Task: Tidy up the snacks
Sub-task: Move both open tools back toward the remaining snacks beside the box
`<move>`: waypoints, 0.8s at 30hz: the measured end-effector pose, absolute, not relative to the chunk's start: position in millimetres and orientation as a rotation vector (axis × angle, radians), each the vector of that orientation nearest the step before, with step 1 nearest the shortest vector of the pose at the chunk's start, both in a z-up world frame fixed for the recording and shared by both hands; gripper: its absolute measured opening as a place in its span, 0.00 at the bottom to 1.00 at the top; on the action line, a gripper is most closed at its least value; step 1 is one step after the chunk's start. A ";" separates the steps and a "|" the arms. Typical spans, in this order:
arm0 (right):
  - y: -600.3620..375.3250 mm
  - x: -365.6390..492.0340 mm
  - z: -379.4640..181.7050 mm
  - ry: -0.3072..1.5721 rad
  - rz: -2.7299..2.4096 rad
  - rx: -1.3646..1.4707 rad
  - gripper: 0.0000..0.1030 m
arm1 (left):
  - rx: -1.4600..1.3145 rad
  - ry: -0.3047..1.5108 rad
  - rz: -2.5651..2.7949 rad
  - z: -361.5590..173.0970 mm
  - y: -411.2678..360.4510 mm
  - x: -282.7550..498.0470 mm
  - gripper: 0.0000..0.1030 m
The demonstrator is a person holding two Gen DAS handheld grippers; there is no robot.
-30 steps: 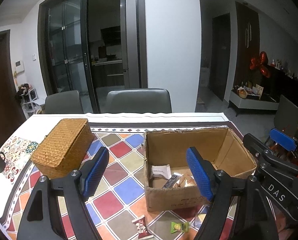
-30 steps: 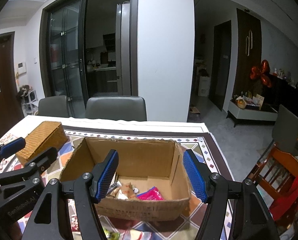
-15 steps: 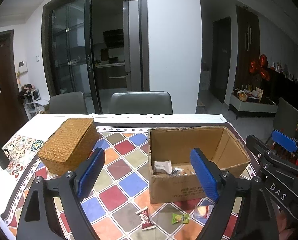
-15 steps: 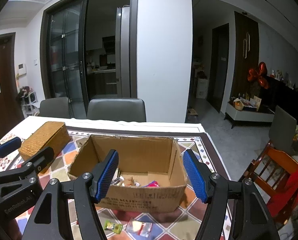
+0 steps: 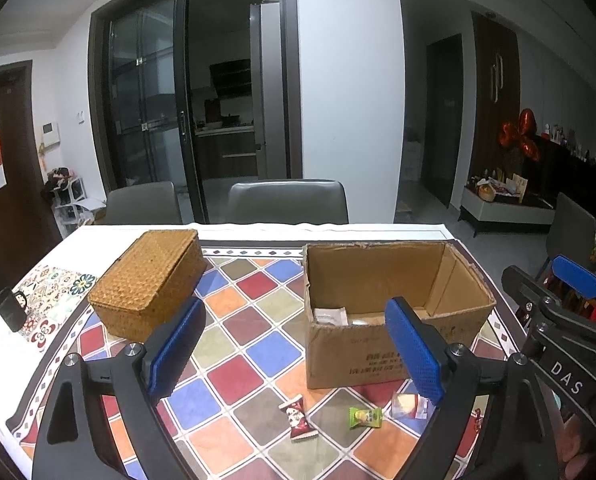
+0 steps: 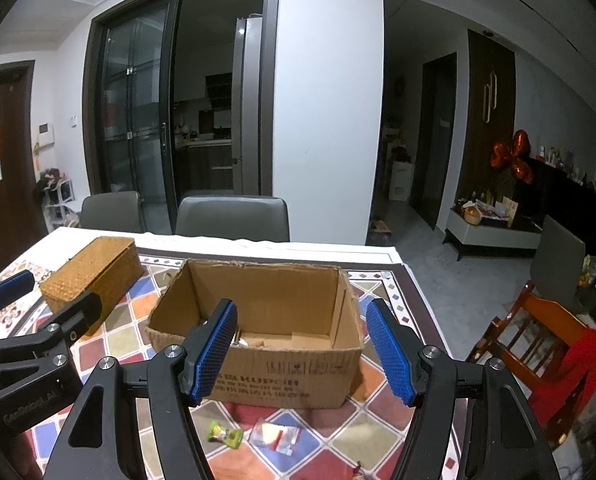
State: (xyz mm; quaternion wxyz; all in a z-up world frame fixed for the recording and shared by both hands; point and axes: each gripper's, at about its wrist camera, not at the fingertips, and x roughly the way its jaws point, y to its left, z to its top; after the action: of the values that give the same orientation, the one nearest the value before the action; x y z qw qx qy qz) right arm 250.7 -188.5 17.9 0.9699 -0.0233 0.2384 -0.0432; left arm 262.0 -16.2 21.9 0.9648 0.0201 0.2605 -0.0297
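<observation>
The cardboard box (image 5: 394, 320) sits open on the counter (image 5: 234, 336), toward its right side, with its long side running left to right. Its top is wide open and a few snacks lie low inside; I cannot tell what they are. The box's right end is near the counter's right edge, and past that edge there is a wooden chair (image 6: 538, 344) on the floor.

Left of the box there is a wide bare strip of the colored checkered cloth, then a woven basket box (image 5: 150, 280) with its lid on. Its long side runs slanted, from near left to far right. A dark mug (image 5: 12, 308) stands close to the left edge.

In front of the box, three small snacks lie flat on the cloth, apart from each other: a red wrapped candy (image 5: 298, 418), a green wrapped candy (image 5: 364, 417) lying left to right, and a clear packet (image 5: 408, 404) just beside the box's front wall.

The left hand-held gripper (image 5: 294, 356) hangs over the near part of the counter. Its jaws are spreading wider and hold nothing. The right hand-held gripper (image 6: 302, 352) hangs in front of the box, jaws parted, with nothing between them.
</observation>
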 end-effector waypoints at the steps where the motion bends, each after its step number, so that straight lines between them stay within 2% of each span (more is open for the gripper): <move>1: -188.4 249.4 17.2 0.483 -0.088 -0.048 0.66 | 0.042 0.528 -0.059 20.9 -16.3 261.1 0.89; 24: -179.3 251.3 -44.0 0.584 -0.081 -0.035 0.66 | 0.076 0.598 -0.027 -36.2 -7.6 260.7 0.89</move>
State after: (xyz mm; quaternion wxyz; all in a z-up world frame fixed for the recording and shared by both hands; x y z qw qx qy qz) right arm 251.3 -179.3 -44.0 0.9567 -0.0173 0.2878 -0.0399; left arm 260.7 -7.6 -36.2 0.9549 0.0375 0.2943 -0.0133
